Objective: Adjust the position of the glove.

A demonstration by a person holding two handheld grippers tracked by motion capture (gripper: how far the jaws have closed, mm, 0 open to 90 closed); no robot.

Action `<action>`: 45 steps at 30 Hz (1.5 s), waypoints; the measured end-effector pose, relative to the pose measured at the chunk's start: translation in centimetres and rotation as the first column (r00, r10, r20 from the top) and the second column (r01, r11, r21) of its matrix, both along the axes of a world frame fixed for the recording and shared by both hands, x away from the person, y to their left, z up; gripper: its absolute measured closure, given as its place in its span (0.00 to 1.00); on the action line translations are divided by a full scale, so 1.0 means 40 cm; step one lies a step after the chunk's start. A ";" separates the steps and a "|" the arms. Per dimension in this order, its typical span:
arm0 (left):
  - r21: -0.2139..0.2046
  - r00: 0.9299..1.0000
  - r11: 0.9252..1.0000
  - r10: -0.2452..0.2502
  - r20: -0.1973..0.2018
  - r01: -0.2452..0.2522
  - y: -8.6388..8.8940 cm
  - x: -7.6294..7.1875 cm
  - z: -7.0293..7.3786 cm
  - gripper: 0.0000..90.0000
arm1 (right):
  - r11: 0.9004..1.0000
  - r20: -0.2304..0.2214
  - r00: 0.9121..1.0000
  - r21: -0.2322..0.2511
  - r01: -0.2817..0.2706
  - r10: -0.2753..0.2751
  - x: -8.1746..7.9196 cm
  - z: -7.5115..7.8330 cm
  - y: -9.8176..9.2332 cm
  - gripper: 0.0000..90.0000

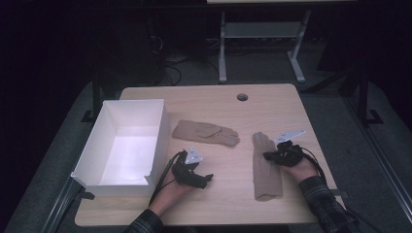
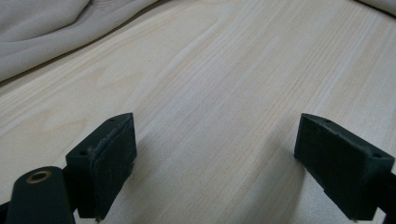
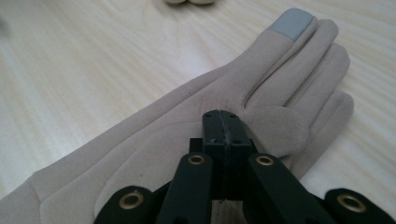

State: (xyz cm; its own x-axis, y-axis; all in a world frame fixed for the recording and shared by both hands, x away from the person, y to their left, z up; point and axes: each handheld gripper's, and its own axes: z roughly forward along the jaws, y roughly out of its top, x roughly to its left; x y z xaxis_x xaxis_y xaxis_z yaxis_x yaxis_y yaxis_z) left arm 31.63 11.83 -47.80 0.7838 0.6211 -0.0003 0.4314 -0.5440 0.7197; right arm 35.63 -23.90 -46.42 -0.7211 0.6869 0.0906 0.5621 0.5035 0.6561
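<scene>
Tools over two beige gloves on desk.
Right tool (image 3: pixel 223 122) clenched, jaws pressed together with nothing between them, tips just above the palm of the near glove (image 3: pixel 196 126), which lies flat, fingers away from the person, grey patch on one fingertip. Left tool (image 2: pixel 219 154) released, jaws wide apart over bare desk (image 2: pixel 224 70). Second glove (image 1: pixel 205 132) lies mid-desk, between the two tools and farther back. White open box (image 1: pixel 121 145) sits at the desk's left edge.

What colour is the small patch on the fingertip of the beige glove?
Light grey patch; the right gripper view shows it best.
</scene>
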 end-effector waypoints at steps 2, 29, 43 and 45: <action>-0.001 1.000 1.000 0.000 0.002 0.000 0.000 0.000 -0.001 0.14 | 1.000 0.001 1.000 -0.004 -0.004 0.004 -0.018 0.001 -0.002 1.00; 0.006 1.000 1.000 -0.008 0.008 0.008 0.000 0.003 0.000 0.13 | 0.997 0.066 0.995 0.020 0.072 -0.073 -0.086 0.032 -0.058 0.69; 0.004 1.000 1.000 -0.006 0.003 0.006 -0.001 0.002 0.000 0.13 | 0.957 0.117 0.950 0.029 0.288 -0.290 0.000 -0.015 -0.154 0.36; 0.003 1.000 1.000 -0.005 0.003 0.005 -0.001 0.002 0.000 0.13 | 0.954 0.109 0.947 0.021 0.300 -0.301 0.008 -0.027 -0.160 0.31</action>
